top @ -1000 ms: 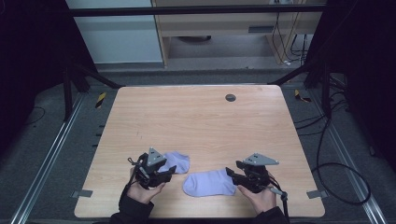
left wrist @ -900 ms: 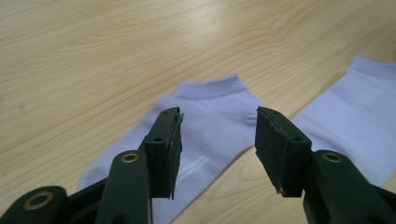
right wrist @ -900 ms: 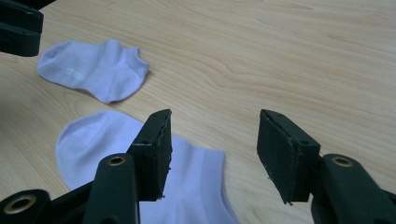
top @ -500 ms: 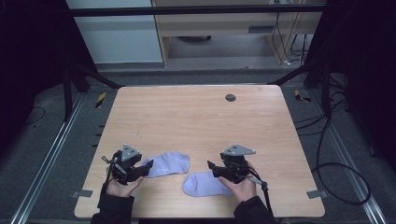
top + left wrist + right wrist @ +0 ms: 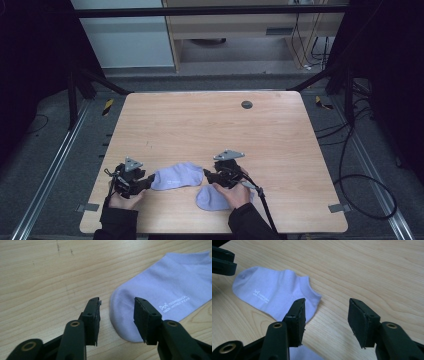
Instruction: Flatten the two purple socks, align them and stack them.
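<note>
Lavender sock (image 5: 176,176) lies flat near the table's (image 5: 280,135) front edge. My left gripper (image 5: 116,312), jaws narrowing and unloaded, straddles its toe; right gripper (image 5: 325,320) wide, empty. Advise lowering before pinching.

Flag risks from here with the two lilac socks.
The left gripper has open jaws straddling the toe edge of the lilac ankle sock; closing may catch too little fabric and slip. The right gripper hovers open beside its cuff over the second lilac sock, and could snag both.
</note>
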{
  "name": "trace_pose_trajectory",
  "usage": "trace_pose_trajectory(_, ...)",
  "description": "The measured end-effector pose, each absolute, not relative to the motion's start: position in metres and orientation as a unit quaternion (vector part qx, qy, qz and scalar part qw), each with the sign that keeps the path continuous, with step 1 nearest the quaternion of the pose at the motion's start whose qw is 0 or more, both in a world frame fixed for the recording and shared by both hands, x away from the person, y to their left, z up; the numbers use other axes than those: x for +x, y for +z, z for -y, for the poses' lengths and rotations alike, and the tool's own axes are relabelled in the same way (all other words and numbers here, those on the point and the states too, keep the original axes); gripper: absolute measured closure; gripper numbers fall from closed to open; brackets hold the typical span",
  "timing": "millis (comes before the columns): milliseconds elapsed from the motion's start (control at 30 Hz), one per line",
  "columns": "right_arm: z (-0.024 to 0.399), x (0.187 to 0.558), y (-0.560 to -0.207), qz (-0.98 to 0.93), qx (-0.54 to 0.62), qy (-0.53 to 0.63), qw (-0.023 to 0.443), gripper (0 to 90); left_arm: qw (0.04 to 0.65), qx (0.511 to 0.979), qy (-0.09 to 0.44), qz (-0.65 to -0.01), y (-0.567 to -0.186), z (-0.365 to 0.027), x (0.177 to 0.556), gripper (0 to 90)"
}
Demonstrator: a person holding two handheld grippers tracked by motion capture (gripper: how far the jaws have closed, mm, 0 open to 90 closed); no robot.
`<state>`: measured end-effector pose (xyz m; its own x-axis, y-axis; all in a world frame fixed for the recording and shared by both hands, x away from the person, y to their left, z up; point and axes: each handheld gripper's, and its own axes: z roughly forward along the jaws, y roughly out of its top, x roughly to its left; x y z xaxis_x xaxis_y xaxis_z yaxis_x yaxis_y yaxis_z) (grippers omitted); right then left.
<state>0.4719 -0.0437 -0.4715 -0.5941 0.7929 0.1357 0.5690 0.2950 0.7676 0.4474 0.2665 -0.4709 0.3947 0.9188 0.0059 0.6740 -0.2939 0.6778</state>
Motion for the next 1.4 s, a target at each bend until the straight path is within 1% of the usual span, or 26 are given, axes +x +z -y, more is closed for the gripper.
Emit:
trace_pose_trajectory(367, 0.016, 0.486, -0.486, -0.801, 0.429, 0.391, 0.147, 57.0, 0.294, 0.789, 0.190, -0.505, -0.479, -0.264, 0.453, 67.9)
trace_pose_trajectory(567, 0.008, 0.492, -0.495, -0.802, 0.437, 0.383, 0.141, 60.1, 0.285, 0.793, 0.183, -0.506, -0.483, -0.261, 0.455, 72.5)
trace_pose_trajectory(667, 0.004, 0.493, -0.498, -0.804, 0.437, 0.379, 0.137, 63.0, 0.281, 0.796, 0.178, -0.506, -0.485, -0.261, 0.457, 76.1)
trace_pose_trajectory(767, 0.001, 0.494, -0.501, -0.808, 0.433, 0.373, 0.144, 65.8, 0.283, 0.793, 0.175, -0.510, -0.486, -0.260, 0.457, 79.9)
trace_pose_trajectory(900, -0.001, 0.492, -0.500, -0.807, 0.438, 0.366, 0.155, 75.9, 0.282, 0.793, 0.167, -0.513, -0.485, -0.259, 0.458, 85.8)
trace_pose_trajectory(1033, -0.003, 0.489, -0.500, -0.811, 0.432, 0.362, 0.158, 85.7, 0.280, 0.792, 0.166, -0.517, -0.484, -0.258, 0.457, 86.8)
trace_pose_trajectory(1200, -0.002, 0.488, -0.496, -0.806, 0.436, 0.372, 0.150, 87.1, 0.296, 0.785, 0.164, -0.519, -0.479, -0.260, 0.455, 87.0)
trace_pose_trajectory(1400, 0.008, 0.481, -0.483, -0.795, 0.432, 0.403, 0.142, 87.1, 0.324, 0.778, 0.163, -0.513, -0.467, -0.260, 0.449, 87.0)
